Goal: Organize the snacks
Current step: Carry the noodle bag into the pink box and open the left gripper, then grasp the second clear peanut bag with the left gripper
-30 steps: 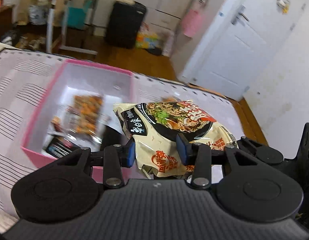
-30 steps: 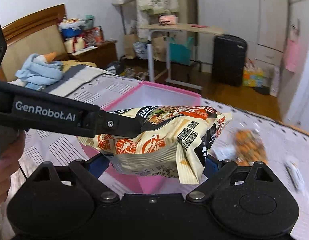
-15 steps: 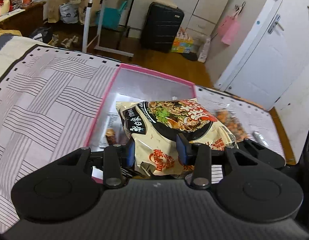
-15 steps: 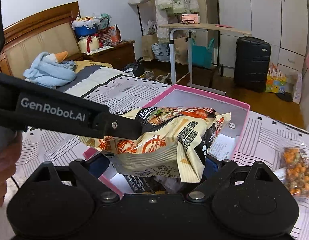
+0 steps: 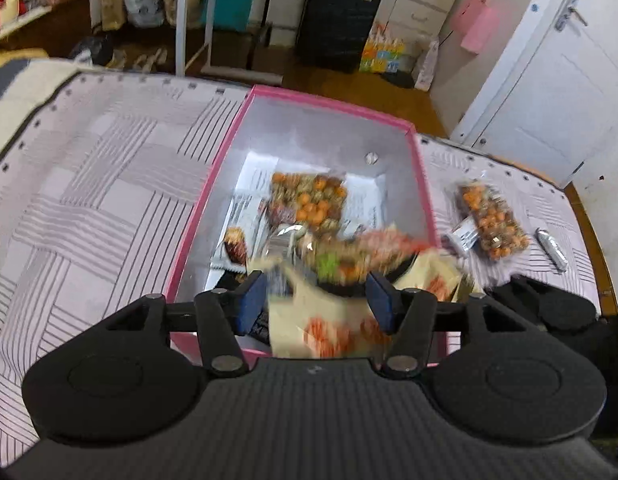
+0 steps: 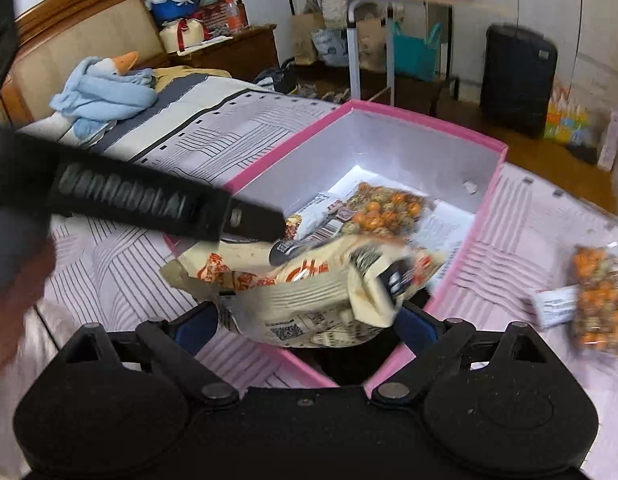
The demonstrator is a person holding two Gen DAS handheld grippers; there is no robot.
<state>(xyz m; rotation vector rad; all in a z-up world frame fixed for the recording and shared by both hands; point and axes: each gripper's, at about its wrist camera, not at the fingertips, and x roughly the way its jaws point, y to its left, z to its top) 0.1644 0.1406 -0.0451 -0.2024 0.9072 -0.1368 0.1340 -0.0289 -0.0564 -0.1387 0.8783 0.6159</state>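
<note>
The left hand-held gripper (image 5: 317, 300) is opening, its pads clear of the blurred noodle pack (image 5: 333, 304) between them, over the pink box (image 5: 333, 106) on the bed (image 5: 101, 184). The right hand-held gripper (image 6: 309, 328) stands wide around the pack. A nut bag (image 5: 491, 216) lies right of the box.

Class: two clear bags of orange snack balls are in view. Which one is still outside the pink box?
The bag lying on the striped bedcover, right of the pink box: outside bag. The other bag lies inside.

Left gripper (image 5: 317, 300) with matte black ribbed body, round side discs, silver screw heads, blue pads on its fingers (image 5: 251, 300), right gripper (image 6: 309, 326) alike, pale lettering along the black arm
</note>
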